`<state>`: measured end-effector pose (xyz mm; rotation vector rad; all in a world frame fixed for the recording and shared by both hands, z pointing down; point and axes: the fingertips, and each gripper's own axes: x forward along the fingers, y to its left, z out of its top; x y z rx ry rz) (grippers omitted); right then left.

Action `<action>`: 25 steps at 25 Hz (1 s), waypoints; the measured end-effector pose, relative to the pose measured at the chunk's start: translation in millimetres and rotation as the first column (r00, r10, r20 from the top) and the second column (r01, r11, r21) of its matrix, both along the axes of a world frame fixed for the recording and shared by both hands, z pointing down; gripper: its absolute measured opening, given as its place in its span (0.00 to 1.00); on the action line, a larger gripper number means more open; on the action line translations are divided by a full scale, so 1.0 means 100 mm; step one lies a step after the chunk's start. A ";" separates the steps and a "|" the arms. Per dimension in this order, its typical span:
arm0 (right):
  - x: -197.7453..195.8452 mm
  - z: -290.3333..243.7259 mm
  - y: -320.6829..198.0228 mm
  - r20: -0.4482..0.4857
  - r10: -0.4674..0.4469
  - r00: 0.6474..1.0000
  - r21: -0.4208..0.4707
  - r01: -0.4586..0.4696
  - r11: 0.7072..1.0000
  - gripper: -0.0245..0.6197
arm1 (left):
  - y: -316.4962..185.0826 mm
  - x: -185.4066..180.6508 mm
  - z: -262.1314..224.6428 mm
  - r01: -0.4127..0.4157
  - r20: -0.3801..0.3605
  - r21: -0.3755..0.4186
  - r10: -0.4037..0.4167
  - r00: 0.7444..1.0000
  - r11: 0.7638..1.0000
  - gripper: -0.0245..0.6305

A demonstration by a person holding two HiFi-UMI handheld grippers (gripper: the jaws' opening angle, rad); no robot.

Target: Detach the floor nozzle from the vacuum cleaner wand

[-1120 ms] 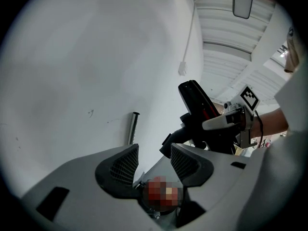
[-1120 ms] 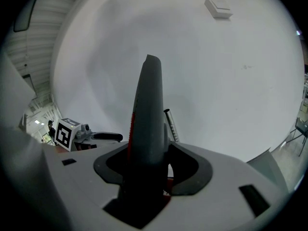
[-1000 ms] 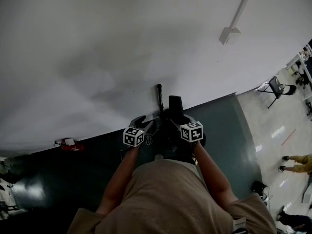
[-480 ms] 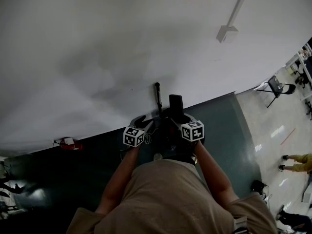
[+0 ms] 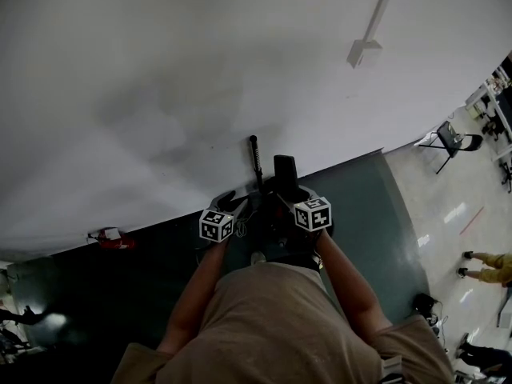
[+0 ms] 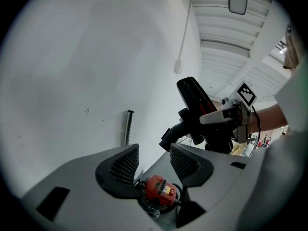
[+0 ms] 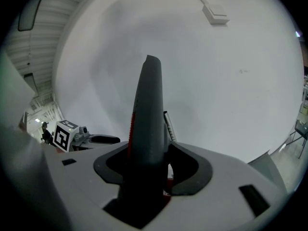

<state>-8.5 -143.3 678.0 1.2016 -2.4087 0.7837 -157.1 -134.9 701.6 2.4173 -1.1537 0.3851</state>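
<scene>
This is a large, bare indoor hall, more a lab or workshop floor than a home. A tall plain white wall carries a surface-run conduit ending in a small box. Near the wall lies a dark green floor covering; to the right is pale, shiny flooring with a folding chair and people's legs. Overhead, a ribbed panel ceiling spans the room.

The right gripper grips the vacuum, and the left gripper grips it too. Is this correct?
Not fully. The right gripper does grip the vacuum, but the left gripper does not. The left gripper view shows its jaws standing apart and gripping nothing, with the vacuum off to one side.
</scene>
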 end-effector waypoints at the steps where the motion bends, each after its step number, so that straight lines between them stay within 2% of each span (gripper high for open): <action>1: -0.01 0.01 -0.01 -0.003 -0.002 1.000 0.002 0.002 1.000 0.39 | 0.00 0.00 0.02 0.000 0.002 -0.004 0.000 1.000 1.000 0.37; 10: -0.12 0.24 -0.06 -0.044 -0.015 0.999 -0.017 0.015 1.000 0.39 | -0.03 0.10 0.31 -0.045 0.051 -0.057 0.048 0.998 0.997 0.37; 17: -0.28 0.29 -0.28 -0.086 -0.032 0.996 -0.011 0.031 0.999 0.39 | -0.35 0.16 0.15 -0.058 0.055 -0.030 0.059 0.997 0.998 0.37; 25: -0.39 0.23 -0.52 -0.085 -0.024 0.996 -0.008 0.024 1.000 0.39 | -0.69 0.13 -0.16 -0.045 0.045 0.020 0.044 0.998 0.999 0.37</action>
